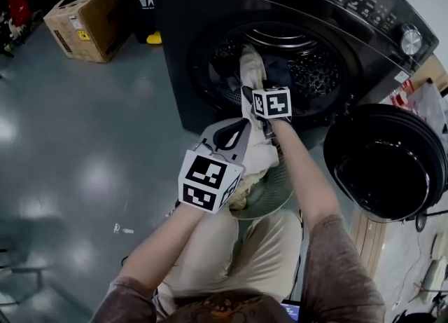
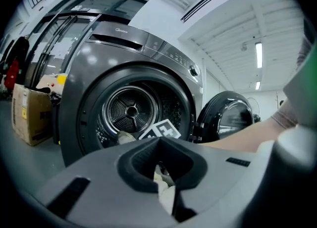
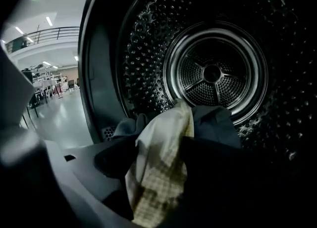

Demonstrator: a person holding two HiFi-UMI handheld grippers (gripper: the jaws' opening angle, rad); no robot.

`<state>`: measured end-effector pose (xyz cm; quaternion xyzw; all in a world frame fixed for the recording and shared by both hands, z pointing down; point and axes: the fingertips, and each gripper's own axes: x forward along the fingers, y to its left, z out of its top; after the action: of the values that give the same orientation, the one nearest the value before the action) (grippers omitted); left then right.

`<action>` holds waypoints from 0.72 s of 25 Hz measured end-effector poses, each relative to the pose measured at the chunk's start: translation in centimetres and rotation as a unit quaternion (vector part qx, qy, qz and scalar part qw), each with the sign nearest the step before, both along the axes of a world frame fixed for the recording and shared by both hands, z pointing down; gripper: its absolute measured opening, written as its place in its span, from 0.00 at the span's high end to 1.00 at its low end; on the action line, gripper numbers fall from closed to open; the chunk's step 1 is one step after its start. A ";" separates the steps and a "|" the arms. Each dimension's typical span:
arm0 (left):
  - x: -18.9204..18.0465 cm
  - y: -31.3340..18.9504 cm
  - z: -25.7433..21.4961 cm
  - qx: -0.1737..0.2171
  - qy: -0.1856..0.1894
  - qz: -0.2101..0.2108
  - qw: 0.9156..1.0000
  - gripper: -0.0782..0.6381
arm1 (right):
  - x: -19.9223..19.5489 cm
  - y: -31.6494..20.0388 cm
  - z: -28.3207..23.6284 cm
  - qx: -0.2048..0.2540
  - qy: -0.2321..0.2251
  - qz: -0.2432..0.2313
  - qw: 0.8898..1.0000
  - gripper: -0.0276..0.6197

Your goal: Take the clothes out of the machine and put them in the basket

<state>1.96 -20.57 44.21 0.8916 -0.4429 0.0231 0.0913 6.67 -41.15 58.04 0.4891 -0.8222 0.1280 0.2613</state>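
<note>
The dark grey washing machine [image 1: 210, 6] stands with its round door [image 1: 388, 160] swung open to the right. A long pale checked cloth [image 1: 252, 69] runs from the drum mouth down into the basket [image 1: 278, 199] in front of my knees. My right gripper [image 1: 250, 97] is at the drum mouth; its jaws stand apart, open, with the checked cloth [image 3: 163, 162] lying between them. Dark garments [image 3: 218, 123] lie behind it in the drum [image 3: 213, 73]. My left gripper [image 1: 234, 136] hangs over the basket, shut on a bit of pale cloth [image 2: 164, 188].
The open door juts out at the right beside the basket. A cardboard box [image 1: 84, 17] sits on the grey floor at the upper left, with a yellow object [image 1: 154, 37] by the machine's left corner. A wooden surface with cables [image 1: 420, 265] lies at the far right.
</note>
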 end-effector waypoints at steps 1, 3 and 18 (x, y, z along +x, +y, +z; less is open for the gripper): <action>0.0 0.0 0.0 0.000 0.000 0.002 1.000 0.88 | 0.1 -0.4 0.4 -0.006 0.005 0.005 1.000 0.48; -0.1 0.0 -0.1 -0.001 0.002 0.003 1.000 0.88 | 0.2 -0.8 0.9 -0.011 0.012 0.009 1.000 0.45; 0.2 -0.1 0.6 -0.013 0.000 0.004 1.000 0.88 | 2.0 4.4 -2.6 0.026 0.010 -0.001 1.000 0.89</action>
<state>2.16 -20.65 44.77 0.8921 -0.4390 0.0292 0.1025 8.68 -36.74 55.48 0.4958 -0.8233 0.1016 0.2570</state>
